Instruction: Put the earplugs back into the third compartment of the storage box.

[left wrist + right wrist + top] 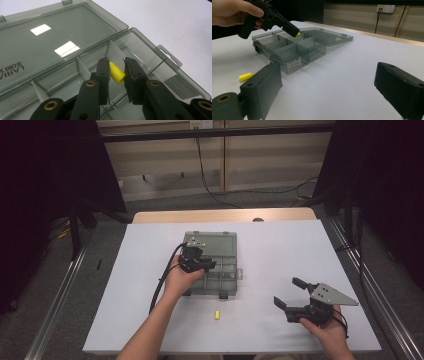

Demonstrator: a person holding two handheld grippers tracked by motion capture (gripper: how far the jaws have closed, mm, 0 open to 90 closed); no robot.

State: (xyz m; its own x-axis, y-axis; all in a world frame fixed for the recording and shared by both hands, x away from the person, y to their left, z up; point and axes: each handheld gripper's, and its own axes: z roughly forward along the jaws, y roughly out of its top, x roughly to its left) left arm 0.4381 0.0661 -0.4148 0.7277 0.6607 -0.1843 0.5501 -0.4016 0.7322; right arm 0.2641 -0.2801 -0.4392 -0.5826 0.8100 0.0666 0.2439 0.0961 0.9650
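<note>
We keep the left gripper (117, 72), fingers seemingly clamped on the yellow plug (116, 73), over a box (160, 61) compartment w/ right gripper (292, 292) fingers apart, then release low

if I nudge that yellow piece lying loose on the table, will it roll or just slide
The yellow piece looks rounded and tapered, lying on its side, so it probably rolls, likely curving. It seems small and light, so a gentle touch may send it across the smooth table.

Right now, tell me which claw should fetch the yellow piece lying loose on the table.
Right. The right claw stands open and empty beside the loose yellow piece, while the left claw holds another yellow piece over the open organizer box.
</note>
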